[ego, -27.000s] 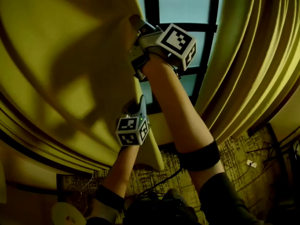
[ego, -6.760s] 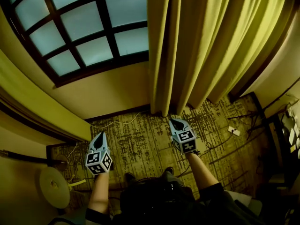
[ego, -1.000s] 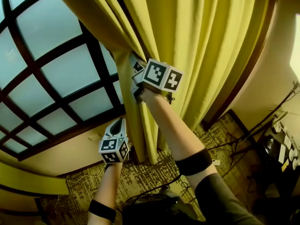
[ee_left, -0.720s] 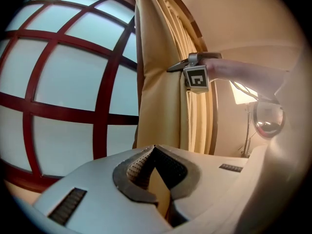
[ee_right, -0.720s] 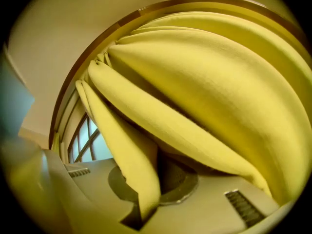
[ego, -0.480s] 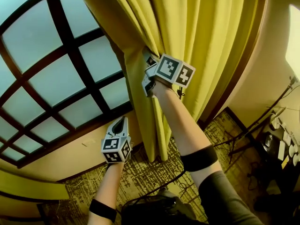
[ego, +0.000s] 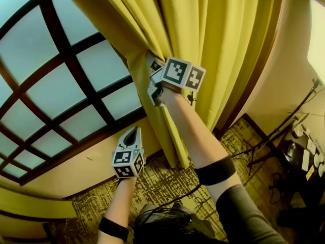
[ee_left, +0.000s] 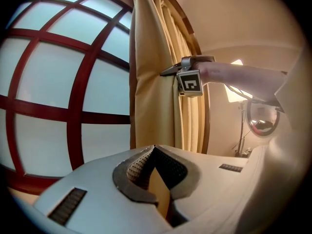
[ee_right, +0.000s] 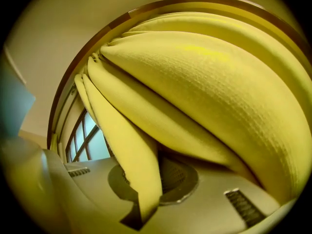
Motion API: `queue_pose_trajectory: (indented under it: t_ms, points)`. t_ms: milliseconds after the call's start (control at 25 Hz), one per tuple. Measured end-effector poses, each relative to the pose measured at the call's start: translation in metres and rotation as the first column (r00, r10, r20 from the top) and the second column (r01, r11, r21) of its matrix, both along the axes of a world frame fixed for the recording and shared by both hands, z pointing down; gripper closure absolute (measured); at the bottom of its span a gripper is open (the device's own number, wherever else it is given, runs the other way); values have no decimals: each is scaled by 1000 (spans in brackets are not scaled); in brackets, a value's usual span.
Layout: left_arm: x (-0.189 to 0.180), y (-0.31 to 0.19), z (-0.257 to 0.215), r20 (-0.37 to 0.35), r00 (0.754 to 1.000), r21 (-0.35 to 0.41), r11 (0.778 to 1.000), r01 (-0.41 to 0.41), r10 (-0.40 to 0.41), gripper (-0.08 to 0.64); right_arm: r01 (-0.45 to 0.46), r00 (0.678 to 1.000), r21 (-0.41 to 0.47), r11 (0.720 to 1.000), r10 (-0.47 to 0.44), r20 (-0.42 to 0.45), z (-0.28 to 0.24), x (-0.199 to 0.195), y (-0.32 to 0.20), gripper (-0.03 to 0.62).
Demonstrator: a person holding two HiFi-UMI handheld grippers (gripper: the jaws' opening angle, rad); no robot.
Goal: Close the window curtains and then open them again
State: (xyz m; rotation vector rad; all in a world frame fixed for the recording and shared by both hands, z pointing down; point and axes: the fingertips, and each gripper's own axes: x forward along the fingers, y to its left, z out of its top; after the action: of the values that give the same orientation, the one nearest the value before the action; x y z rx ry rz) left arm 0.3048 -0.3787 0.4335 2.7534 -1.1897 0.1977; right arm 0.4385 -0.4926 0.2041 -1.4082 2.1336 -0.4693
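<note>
Two grippers are up: my right gripper is clamped on the yellow curtain, on its leading edge, bunched right of the window. My left gripper hangs lower, jaws together, seemingly empty.

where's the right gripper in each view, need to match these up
Head view: right gripper sits just above centre, clamped on the yellow curtain's leading edge.
Left gripper view: right gripper is upper middle, reaching in from the right onto that edge.
Right gripper view: its own jaws at bottom centre, a curtain fold pinched between them.
Shared landmark: the window, left of the curtain in all three.
</note>
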Motion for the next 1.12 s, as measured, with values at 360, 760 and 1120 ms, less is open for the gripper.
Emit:
queue_pose_trajectory:
  t_ms: [360,760,1120]
  points:
    - [10,-28,4,-21,998,-7,998,-66,66,560,16,999,14,1000,-16,35,1,-10,-15,554]
    - [34,-54,-7,-41,987,27,987,-158,159,560,6,999,28,1000,-7,52,-1,0,-22,555]
    - [57,-64,-1,-44,981,19,982,-190,191,560,31,998,37,999,-32,45,-2,6,-27,551]
